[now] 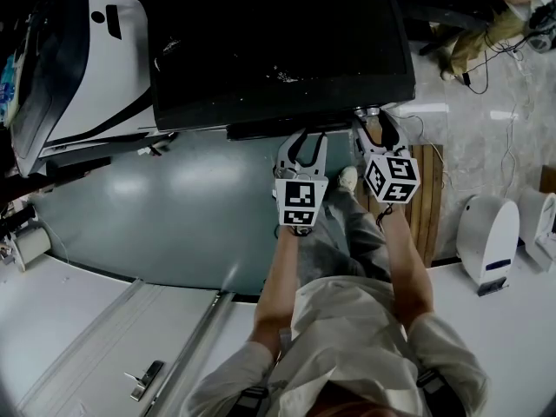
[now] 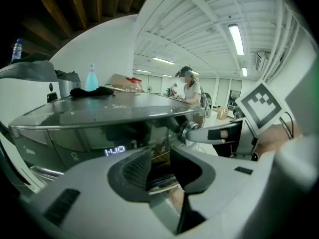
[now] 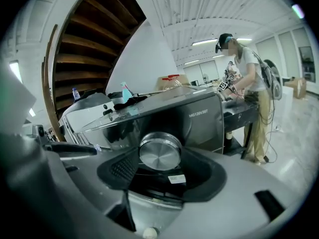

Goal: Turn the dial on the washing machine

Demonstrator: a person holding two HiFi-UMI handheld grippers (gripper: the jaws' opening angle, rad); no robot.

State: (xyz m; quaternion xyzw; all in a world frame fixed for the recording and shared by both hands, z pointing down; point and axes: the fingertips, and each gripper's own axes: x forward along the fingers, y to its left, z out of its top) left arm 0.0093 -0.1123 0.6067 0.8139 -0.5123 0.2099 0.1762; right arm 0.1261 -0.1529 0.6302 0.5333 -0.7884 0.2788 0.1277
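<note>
The dark washing machine (image 1: 278, 42) stands in front of me, its lit display (image 2: 114, 151) on the front panel. Its round silver dial (image 3: 159, 151) sits at the panel's right end, small in the head view (image 1: 372, 111). My right gripper (image 3: 160, 166) is on the dial with a jaw against each side of it; in the head view the right gripper (image 1: 375, 127) is at the machine's front edge. From the left gripper view one right finger (image 2: 219, 133) lies along the dial (image 2: 189, 132). My left gripper (image 1: 301, 144) hangs open beside it, left of the dial, with nothing between its jaws (image 2: 162, 171).
A white machine (image 1: 87, 68) stands to the left. A blue bottle (image 2: 91, 78) and a black cloth (image 2: 92, 91) lie on the washer's top. A wooden pallet (image 1: 426, 198) and a white device (image 1: 486, 233) are at the right. A person (image 3: 249, 83) stands behind.
</note>
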